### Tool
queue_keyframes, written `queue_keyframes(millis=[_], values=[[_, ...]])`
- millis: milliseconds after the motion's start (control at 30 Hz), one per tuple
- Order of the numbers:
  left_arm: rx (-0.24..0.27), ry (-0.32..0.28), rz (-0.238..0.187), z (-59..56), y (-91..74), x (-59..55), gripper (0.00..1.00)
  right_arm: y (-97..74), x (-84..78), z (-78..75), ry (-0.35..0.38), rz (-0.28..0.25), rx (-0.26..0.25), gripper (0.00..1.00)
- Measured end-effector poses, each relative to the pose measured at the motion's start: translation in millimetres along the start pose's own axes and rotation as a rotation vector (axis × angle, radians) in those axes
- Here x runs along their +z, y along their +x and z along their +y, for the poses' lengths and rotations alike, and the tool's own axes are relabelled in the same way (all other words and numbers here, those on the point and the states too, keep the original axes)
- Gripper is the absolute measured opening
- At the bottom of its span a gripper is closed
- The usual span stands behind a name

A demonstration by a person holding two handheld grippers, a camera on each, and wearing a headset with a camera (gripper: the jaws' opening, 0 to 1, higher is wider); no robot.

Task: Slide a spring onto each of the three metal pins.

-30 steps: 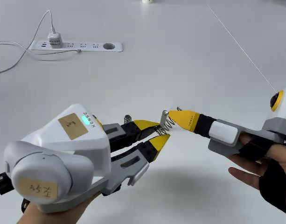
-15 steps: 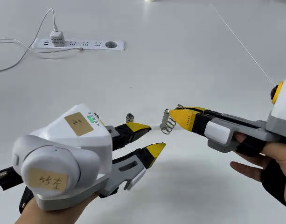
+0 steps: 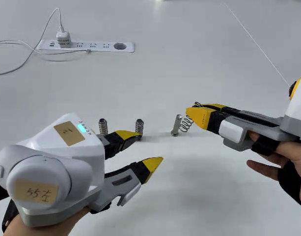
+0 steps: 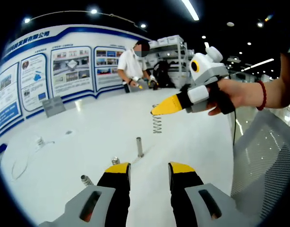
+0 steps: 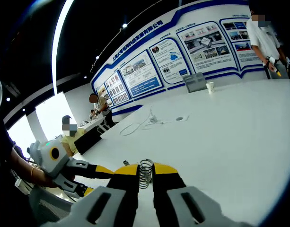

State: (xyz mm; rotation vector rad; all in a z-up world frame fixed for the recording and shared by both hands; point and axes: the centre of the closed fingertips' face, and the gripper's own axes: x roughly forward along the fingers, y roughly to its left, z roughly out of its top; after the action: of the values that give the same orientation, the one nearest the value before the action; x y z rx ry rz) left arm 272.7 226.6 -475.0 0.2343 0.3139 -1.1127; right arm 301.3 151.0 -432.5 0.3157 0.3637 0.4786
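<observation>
- The left gripper [image 3: 140, 148] hovers low over the tabletop [image 3: 189, 59] at the near left. Its jaws stand apart and hold nothing. Its upper tip is near the middle pin.
- The left pin [image 3: 103, 126] stands upright and appears to carry a coil over its shaft. Judged complete.
- The middle pin [image 3: 139, 126] also stands upright with a coil on it, just beside the left gripper's upper tip. Judged complete.
- The right pin [image 3: 176, 125] stands upright and bare, its smooth shaft exposed from base to top. This one is outstanding.
- The loose spring [image 3: 188, 123] hangs in the air just right of the bare pin, tilted. Whether it touches the pin cannot be told. It is not over the pin's top.
- The right gripper [image 3: 197, 114] has its jaws clamped on the upper end of that spring. The right gripper view confirms the coil pinched between the tips.
- Assessment: two of three pins are fitted. What is left is to align the held spring over the right pin, lower it on and release.
</observation>
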Motion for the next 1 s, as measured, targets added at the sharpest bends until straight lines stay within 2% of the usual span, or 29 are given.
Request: queue_keyframes(millis=[367,700,867,1000], values=[[0.075,-0.047,0.024,19.4,-13.6,-13.2,0.39,10.8,3.7,-12.5,-0.124,0.023,-0.055,0.11],[0.123,-0.08,0.047,30.6,-23.3,-22.2,0.47,23.3,-4.4,-22.5,-0.228,0.07,-0.082,0.11],[0.143,-0.075,0.065,34.2,-27.0,-27.1,0.55,28.7,-4.0,-30.9,-0.248,0.071,-0.11,0.11],[0.15,-0.093,0.074,36.1,-28.8,-31.5,0.61,32.8,-1.9,-37.8,-0.243,0.061,-0.131,0.11]])
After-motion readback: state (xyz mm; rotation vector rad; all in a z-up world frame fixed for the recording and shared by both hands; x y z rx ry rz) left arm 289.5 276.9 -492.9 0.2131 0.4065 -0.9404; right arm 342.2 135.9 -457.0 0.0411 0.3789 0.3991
